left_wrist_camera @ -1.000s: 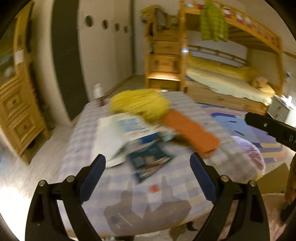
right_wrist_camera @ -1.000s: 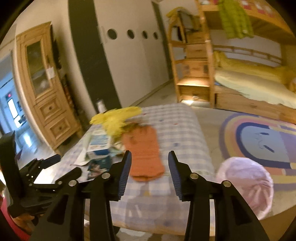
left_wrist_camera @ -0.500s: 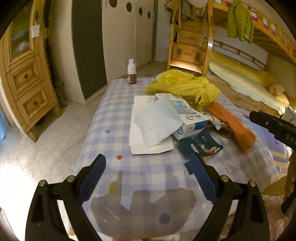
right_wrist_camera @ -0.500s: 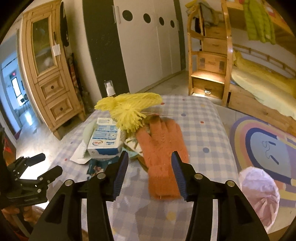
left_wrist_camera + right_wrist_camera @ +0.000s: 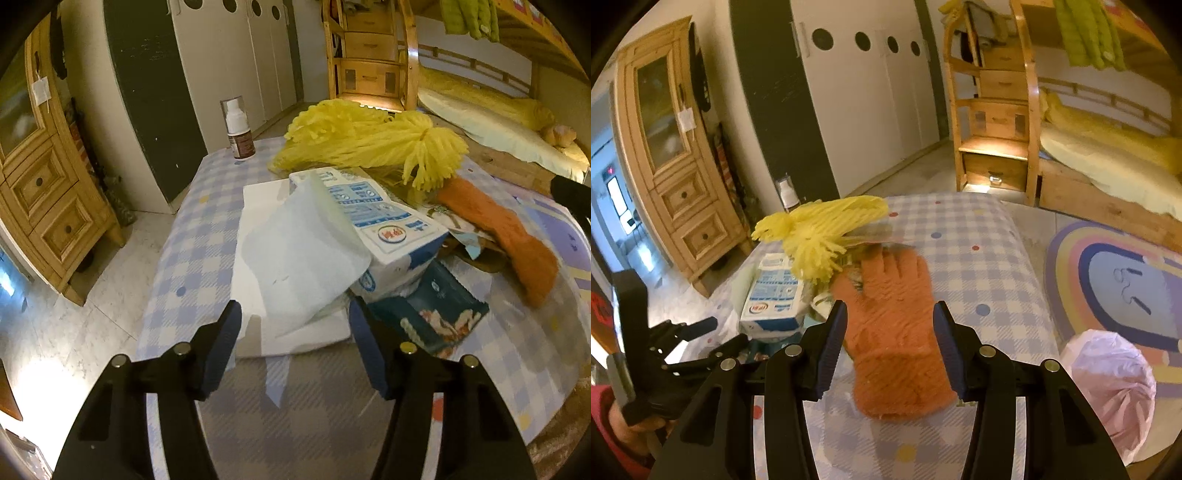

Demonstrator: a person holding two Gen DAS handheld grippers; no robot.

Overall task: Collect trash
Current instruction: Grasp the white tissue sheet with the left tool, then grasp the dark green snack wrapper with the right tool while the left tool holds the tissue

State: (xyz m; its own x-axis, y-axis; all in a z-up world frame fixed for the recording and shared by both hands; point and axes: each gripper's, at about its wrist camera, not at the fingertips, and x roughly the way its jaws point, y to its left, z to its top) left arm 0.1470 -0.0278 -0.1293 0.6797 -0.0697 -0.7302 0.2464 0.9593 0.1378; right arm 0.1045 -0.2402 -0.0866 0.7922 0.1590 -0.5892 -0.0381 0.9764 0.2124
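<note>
trash sits heaped mid-tabletop (image 5: 192, 229): tissue (image 5: 303, 254) draped over a carton (image 5: 384, 229), wrapper (image 5: 436, 314) beside. left gripper (image 5: 295, 339) hovers with jaws spread around the tissue's near edge, likely to pinch it. right gripper (image 5: 890, 339), jaws spread, straddles the glove (image 5: 894, 332). bag (image 5: 1112, 384) waits off the right edge.

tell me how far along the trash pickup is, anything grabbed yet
Nothing looks collected: the pile is on the table. In hand: the left gripper, jaws open and empty, lines up on the white tissue sheet draped over the blue-white carton; the right gripper, also open, straddles the orange glove. Left: tissue, carton, dark blue wrapper, then into the pink bag.
</note>
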